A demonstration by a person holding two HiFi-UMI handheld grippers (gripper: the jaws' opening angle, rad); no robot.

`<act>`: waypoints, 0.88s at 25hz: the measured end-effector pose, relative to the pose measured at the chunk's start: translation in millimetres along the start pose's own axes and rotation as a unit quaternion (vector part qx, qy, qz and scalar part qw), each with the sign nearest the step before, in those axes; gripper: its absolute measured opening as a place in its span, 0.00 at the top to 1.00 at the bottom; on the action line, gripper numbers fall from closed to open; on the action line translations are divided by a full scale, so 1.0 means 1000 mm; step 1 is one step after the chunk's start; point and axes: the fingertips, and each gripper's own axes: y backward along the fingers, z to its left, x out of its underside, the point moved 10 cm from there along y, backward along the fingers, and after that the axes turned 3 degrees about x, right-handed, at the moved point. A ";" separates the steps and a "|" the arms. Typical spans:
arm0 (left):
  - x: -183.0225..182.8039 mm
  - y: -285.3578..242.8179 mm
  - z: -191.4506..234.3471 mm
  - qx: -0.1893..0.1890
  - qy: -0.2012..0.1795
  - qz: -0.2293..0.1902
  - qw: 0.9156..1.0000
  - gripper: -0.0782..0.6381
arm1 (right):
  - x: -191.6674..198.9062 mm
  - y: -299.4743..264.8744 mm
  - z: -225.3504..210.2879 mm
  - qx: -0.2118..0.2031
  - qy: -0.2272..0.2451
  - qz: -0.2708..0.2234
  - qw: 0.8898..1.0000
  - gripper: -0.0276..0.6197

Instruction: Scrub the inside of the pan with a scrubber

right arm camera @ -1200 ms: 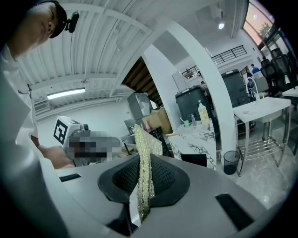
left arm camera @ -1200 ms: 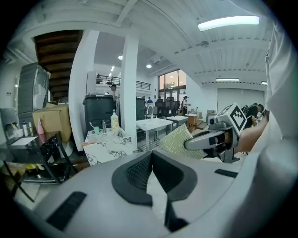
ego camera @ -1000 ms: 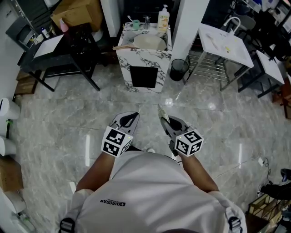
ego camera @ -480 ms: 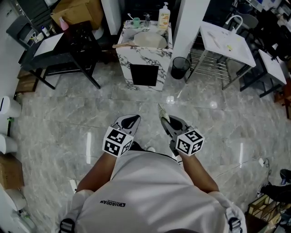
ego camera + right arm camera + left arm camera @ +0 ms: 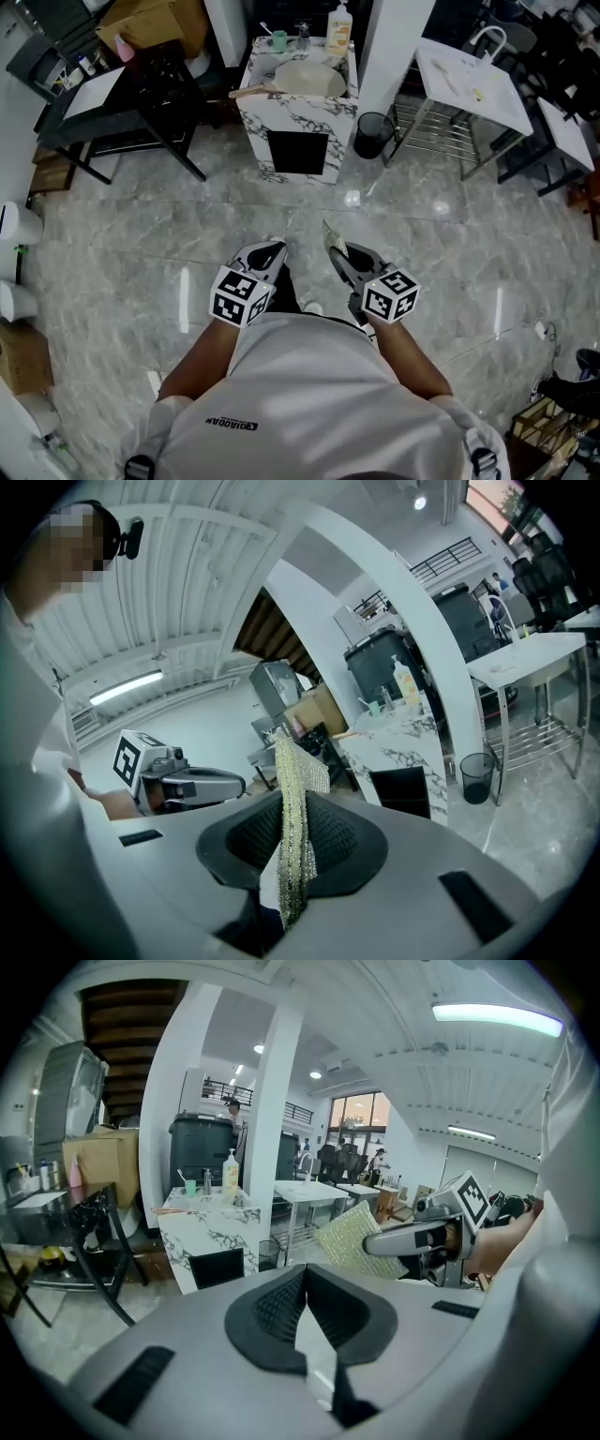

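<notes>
A pale round pan [image 5: 309, 81] with a wooden handle [image 5: 247, 93] lies on the marble counter [image 5: 298, 120] far ahead, well apart from both grippers. My right gripper [image 5: 335, 251] is shut on a flat yellow-green mesh scrubber [image 5: 331, 234], which stands on edge between the jaws [image 5: 292, 827] in the right gripper view. My left gripper [image 5: 272, 246] is held beside it, close to the person's body, shut with nothing between its jaws [image 5: 305, 1274]. In the left gripper view the right gripper [image 5: 412, 1238] and its scrubber [image 5: 354, 1237] show at the right.
A soap bottle [image 5: 339, 30] and a green cup [image 5: 279, 39] stand at the back of the counter. A black bin [image 5: 373, 138] sits at its right, with a white table [image 5: 469, 80] beyond. A black table [image 5: 122, 105] stands at the left. Marble floor [image 5: 169, 234] lies between me and the counter.
Both grippers have sunk slightly and stay close to the body. The scrubber remains in the right gripper's jaws. The counter sits a little higher in the head view.
</notes>
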 end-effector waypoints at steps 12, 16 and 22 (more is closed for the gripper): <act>-0.027 -0.053 0.114 0.003 0.011 0.002 1.000 0.87 | -0.042 -0.099 -0.054 0.029 -0.015 0.033 0.999 0.84; -0.051 -0.072 0.167 -0.001 0.006 -0.002 1.000 0.87 | -0.073 -0.143 -0.071 0.034 -0.009 0.030 0.999 0.84; -0.099 -0.097 0.241 -0.001 -0.007 -0.022 1.000 0.87 | -0.131 -0.199 -0.091 0.049 0.004 0.009 0.999 0.84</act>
